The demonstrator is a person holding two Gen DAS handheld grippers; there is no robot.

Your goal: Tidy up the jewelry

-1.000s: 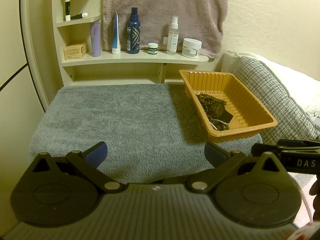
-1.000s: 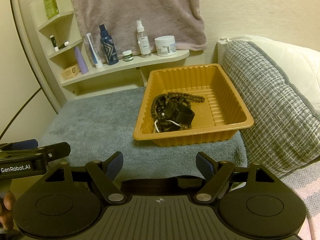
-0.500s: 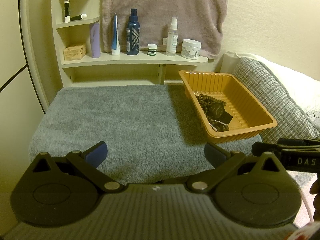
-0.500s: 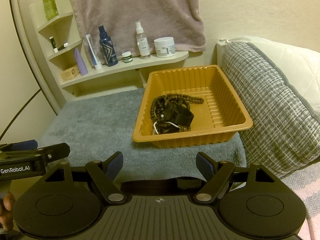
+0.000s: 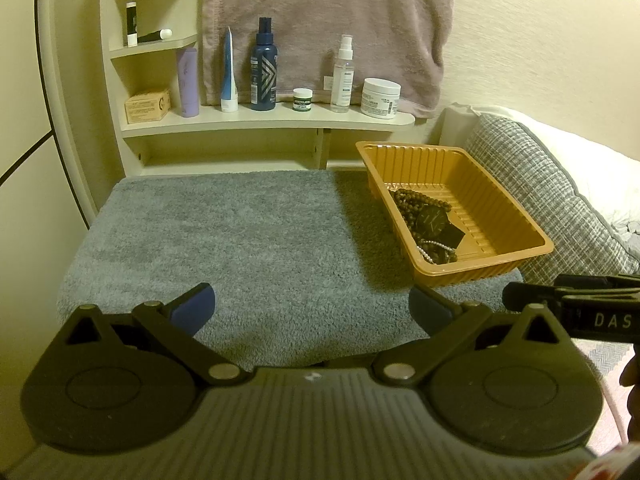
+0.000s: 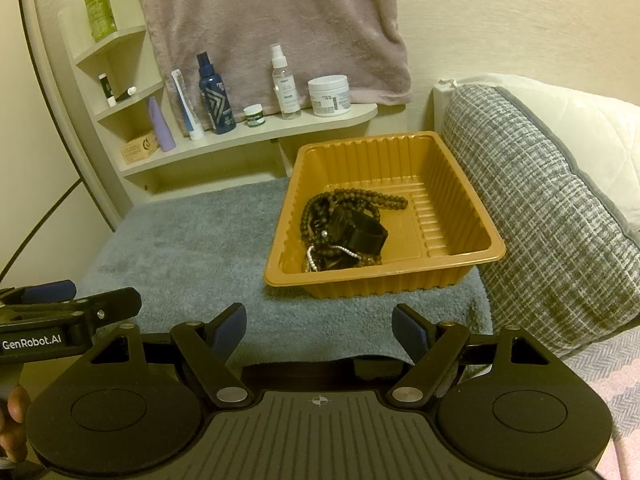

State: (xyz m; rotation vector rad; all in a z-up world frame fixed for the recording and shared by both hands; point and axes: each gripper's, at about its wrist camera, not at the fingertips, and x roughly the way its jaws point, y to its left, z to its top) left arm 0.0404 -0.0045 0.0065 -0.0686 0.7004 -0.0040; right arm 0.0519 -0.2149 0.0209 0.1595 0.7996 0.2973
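Note:
An orange plastic tray [image 6: 452,268] [image 5: 500,268] sits on the right part of a grey towel [image 6: 192,248] [image 5: 240,232]. In its near-left corner lies a tangle of jewelry: a dark bead necklace [image 6: 360,198] [image 5: 412,200], a black watch [image 6: 360,232] [image 5: 434,220] and a thin white bead chain [image 6: 336,250] [image 5: 434,245]. My right gripper [image 6: 318,328] stands open just short of the tray, nothing between its blue pads. My left gripper [image 5: 312,308] is open over the bare towel, left of the tray, also empty.
A shelf [image 5: 260,120] behind the towel carries bottles, a tube, jars and a small box. A mauve towel [image 5: 320,20] hangs on the wall. A grey woven cushion [image 6: 540,208] presses against the tray's right side. Part of a hand [image 6: 12,416] shows at lower left.

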